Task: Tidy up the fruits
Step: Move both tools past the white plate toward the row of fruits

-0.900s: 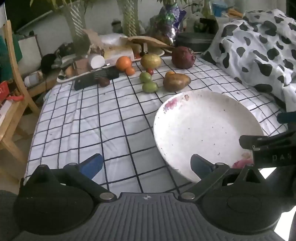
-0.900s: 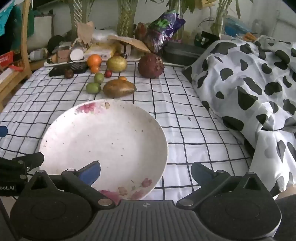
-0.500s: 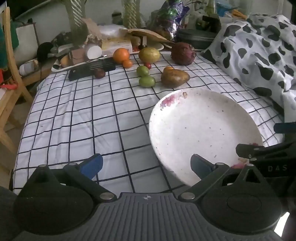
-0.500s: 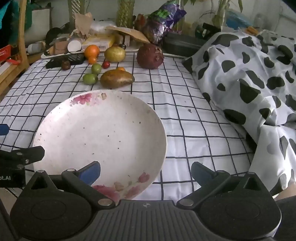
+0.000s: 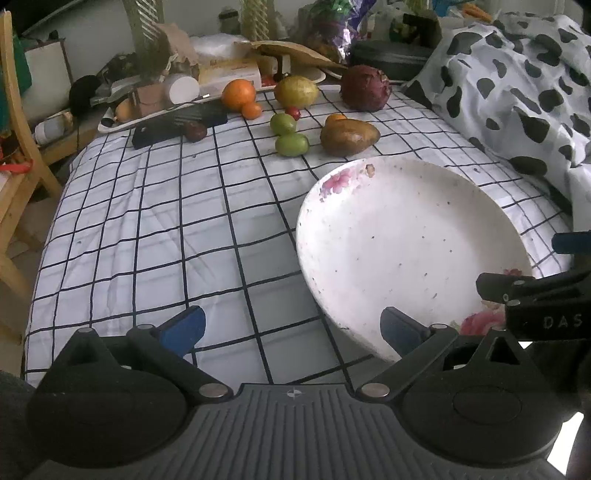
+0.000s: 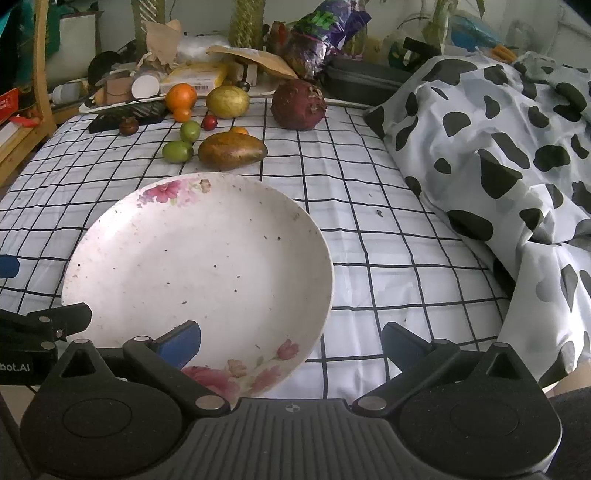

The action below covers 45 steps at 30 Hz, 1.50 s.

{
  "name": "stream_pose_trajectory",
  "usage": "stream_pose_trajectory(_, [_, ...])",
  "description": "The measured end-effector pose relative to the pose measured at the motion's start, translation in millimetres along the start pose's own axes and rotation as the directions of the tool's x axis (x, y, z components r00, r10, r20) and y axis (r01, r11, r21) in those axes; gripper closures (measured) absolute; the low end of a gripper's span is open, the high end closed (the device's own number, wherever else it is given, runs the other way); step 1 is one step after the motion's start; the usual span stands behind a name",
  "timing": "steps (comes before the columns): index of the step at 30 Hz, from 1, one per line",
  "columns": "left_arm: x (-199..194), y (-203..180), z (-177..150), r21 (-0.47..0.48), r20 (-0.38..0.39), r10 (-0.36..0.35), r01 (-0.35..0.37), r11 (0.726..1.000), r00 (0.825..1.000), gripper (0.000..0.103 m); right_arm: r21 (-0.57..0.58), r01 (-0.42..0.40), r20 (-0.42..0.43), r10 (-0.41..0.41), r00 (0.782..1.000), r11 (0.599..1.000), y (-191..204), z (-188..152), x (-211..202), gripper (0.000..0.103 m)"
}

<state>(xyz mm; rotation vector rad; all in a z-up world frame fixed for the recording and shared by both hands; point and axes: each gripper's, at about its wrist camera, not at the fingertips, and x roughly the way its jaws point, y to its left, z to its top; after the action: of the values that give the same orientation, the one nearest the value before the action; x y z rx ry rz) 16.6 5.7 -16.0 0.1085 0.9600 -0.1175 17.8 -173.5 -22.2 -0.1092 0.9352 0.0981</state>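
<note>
A white flowered plate [image 5: 402,243] [image 6: 199,266] lies bare on the checked cloth [image 5: 147,221]. Beyond it sit the fruits: a brown mango [image 5: 349,136] [image 6: 232,150], two green fruits [image 5: 291,144] [image 6: 178,151], a large orange [image 5: 239,93] [image 6: 181,96], a yellow-green fruit [image 5: 296,91] [image 6: 227,101], a dark red round fruit [image 5: 365,88] [image 6: 298,105] and a small red one [image 6: 209,122]. My left gripper [image 5: 291,328] is open over the cloth left of the plate. My right gripper [image 6: 291,341] is open at the plate's near right rim. Neither holds anything.
A cow-patterned blanket [image 6: 498,147] is heaped along the right. Clutter lines the far edge: a tray of boxes [image 5: 177,92], a black case [image 6: 362,79], a purple bag [image 6: 325,29]. A dark phone [image 5: 177,123] and a wooden chair [image 5: 14,147] sit left.
Both views have drawn back slightly and tilted: the plate and fruits sit a bit lower and farther left in the left view. Both grippers stay open and nothing on the cloth has moved.
</note>
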Motion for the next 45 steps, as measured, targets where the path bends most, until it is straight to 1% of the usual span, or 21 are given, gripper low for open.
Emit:
stream_pose_trajectory(9, [-3.0, 1.4, 1.1, -0.018, 0.020, -0.005, 0.005, 1.000, 1.000, 0.001, 0.016, 0.010, -0.009, -0.010, 1.000, 1.000, -1.7, 0.3, 0.5, 0.000])
stream_pose_trajectory(27, [-4.6, -3.4, 1.7, -0.003, 0.045, 0.000, 0.000, 1.000, 0.999, 0.001, 0.023, 0.013, -0.016, -0.013, 1.000, 1.000, -3.8, 0.8, 1.3, 0.000])
stream_pose_trajectory(37, [-5.1, -5.6, 2.2, 0.025, 0.067, 0.067, -0.068, 0.997, 0.996, 0.001, 0.027, 0.016, -0.018, -0.015, 1.000, 1.000, -4.8, 0.7, 2.5, 0.000])
stream_pose_trajectory(45, [-5.2, -6.0, 1.4, 0.032, 0.067, 0.066, -0.068, 0.997, 0.996, 0.000, 0.027, 0.015, -0.017, -0.014, 1.000, 1.000, -4.4, 1.1, 2.3, 0.000])
